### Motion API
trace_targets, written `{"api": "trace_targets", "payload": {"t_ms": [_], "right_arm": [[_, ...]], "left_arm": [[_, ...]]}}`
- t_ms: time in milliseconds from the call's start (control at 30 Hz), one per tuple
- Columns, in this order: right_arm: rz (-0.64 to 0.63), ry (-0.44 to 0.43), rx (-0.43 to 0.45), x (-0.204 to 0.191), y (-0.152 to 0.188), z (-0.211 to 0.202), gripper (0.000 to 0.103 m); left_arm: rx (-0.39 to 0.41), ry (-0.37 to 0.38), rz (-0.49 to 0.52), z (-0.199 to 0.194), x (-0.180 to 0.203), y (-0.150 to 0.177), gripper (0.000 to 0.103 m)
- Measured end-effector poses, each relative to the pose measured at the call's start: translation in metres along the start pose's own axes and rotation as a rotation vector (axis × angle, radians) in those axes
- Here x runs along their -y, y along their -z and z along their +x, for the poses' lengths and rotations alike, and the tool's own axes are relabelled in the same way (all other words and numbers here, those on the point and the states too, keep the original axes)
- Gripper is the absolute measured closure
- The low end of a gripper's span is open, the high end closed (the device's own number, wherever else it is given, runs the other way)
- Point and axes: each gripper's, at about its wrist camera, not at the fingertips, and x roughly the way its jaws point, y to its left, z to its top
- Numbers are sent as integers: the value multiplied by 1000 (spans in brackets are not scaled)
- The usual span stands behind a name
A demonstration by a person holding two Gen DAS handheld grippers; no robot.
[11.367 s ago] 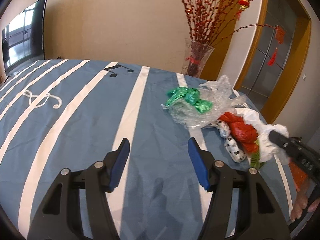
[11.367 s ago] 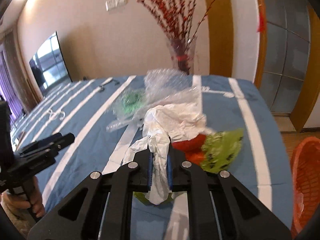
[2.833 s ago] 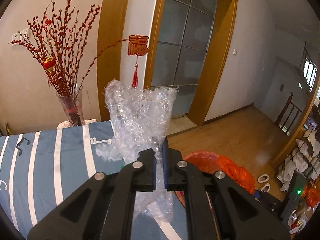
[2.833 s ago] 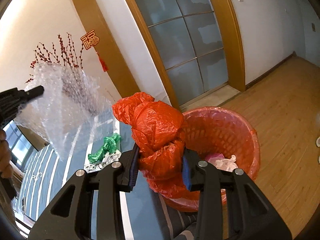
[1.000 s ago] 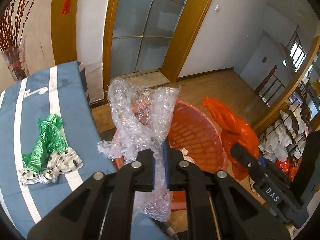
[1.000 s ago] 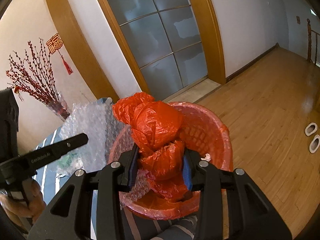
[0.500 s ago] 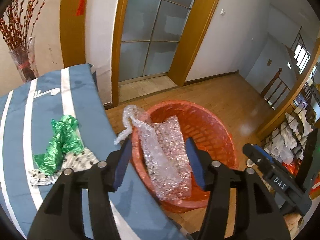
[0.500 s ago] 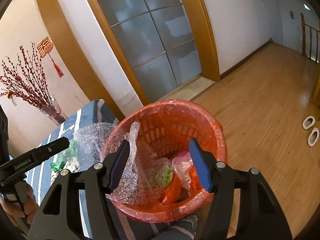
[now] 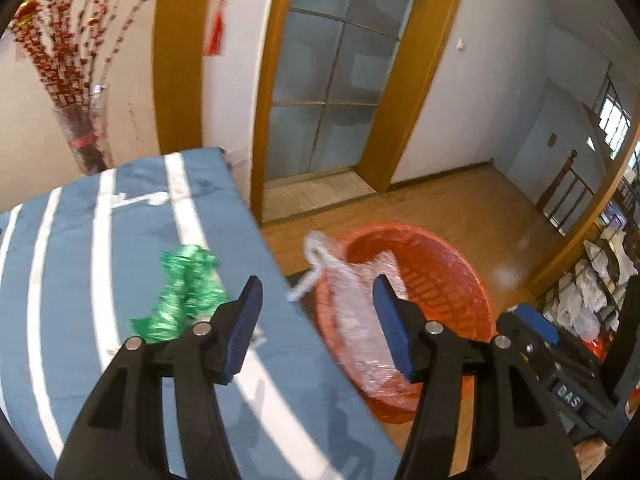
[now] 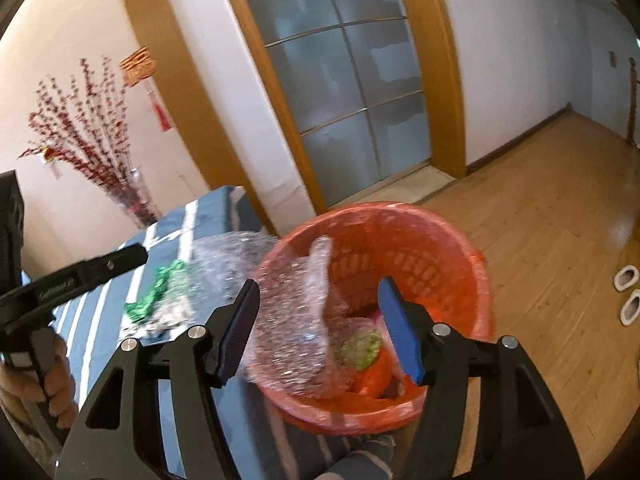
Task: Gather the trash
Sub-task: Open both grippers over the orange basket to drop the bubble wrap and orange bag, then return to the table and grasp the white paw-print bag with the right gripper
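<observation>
An orange mesh basket [image 9: 452,264] [image 10: 432,248] stands on the wooden floor by the blue striped table. A sheet of bubble wrap [image 9: 360,320] [image 10: 296,328] lies in it and droops over the rim toward the table. Under it, in the right wrist view, sit an orange bag [image 10: 372,380] and green trash [image 10: 360,346]. A green bag [image 9: 184,296] [image 10: 154,292] lies on the table with a spotted wrapper mostly hidden beside it. My left gripper [image 9: 318,326] is open above the table edge, nothing between its fingers. My right gripper [image 10: 318,330] is open over the basket, empty.
The blue table [image 9: 80,240] with white stripes ends close to the basket. A glass vase of red branches [image 9: 86,136] stands at its far corner. A glass door [image 9: 328,92] with a wooden frame is behind. Slippers [image 10: 628,288] lie on the floor at right.
Both grippers opened: the bubble wrap and the orange bag dropped into the basket. Since half a second ago both views have shifted slightly, the left one toward the table.
</observation>
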Motion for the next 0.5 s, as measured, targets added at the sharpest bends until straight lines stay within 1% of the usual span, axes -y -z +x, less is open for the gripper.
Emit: {"api": "trace_targets", "payload": {"t_ms": [100,267,300,367,500], "right_arm": [[-37,-42,-13,-19,4,1,44],[-121,-152,-53,-62,15,7,60],[-146,-180,-63,-73,19,9,61],[-188,-204,-80,-92,25,14,63],[-252,-215,-123,-121,36,29,63]], "left_arm": [[22,-42,-14,-10,-21,0,46],[39,-111,-65,-23,-66,1,46],[40,-121,-77,-26,-75,2,46],[42,-143,-100,-31,-92,4,46],[56,-175,-123,-42,-116,7,46]]}}
